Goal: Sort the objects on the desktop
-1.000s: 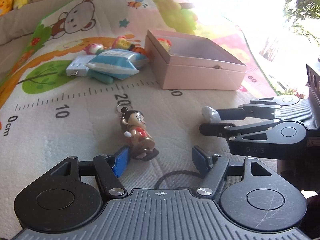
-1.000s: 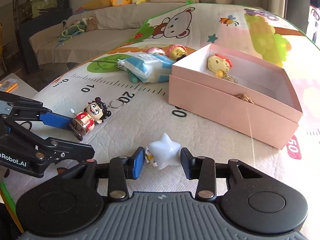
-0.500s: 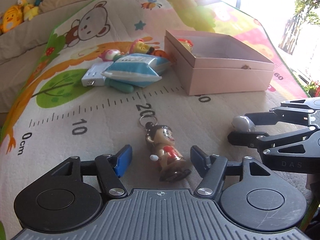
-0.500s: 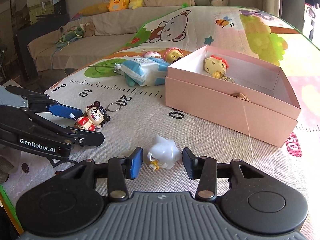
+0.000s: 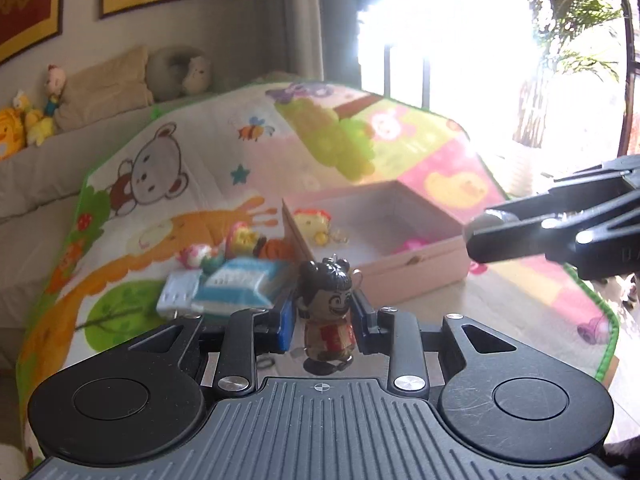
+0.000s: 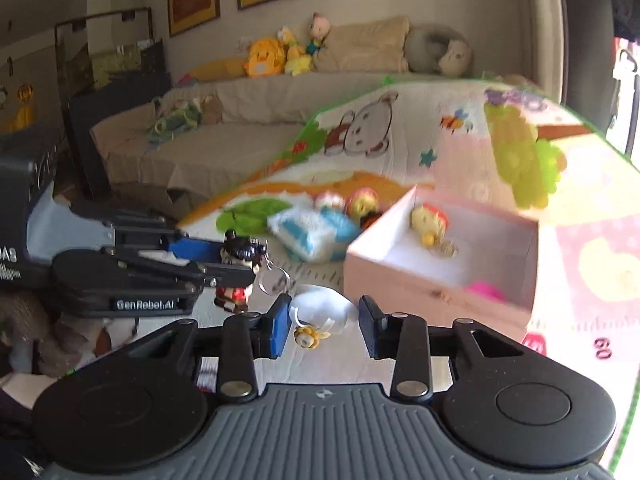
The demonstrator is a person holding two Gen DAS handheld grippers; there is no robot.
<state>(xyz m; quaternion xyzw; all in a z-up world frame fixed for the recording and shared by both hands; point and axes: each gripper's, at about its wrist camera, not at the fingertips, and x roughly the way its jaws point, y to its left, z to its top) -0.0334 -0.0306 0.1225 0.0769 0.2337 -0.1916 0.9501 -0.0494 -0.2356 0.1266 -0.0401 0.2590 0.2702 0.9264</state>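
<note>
Nearest, the left claw (image 5: 326, 326) is clamped on a small doll keychain (image 5: 328, 312) with black hair buns and a red outfit, held upright and lifted clear of the play-mat-covered surface (image 5: 168, 184). Beside it, the right claw (image 6: 324, 326) has a white star-shaped charm (image 6: 322, 310) between its pads and lifted with it, a small yellow bead hanging below; its jaws are closing on the charm.

A little farther on the mat lies an unsorted cluster: a blue-and-white packet (image 5: 236, 286), a pale flat gadget (image 5: 176, 294) touching its left side, and two or three small bright figures (image 5: 244, 240) just behind, beside the box wall.

Past them sits an open pink box (image 6: 440, 280). Inside already are a yellow cat-faced keychain (image 6: 430, 224) at the back and something bright pink (image 6: 484, 292) near the front wall.

Judged from this, sorting is partly done: two items boxed, two in the air and likely headed there, and the cluster yet to be picked up.
</note>
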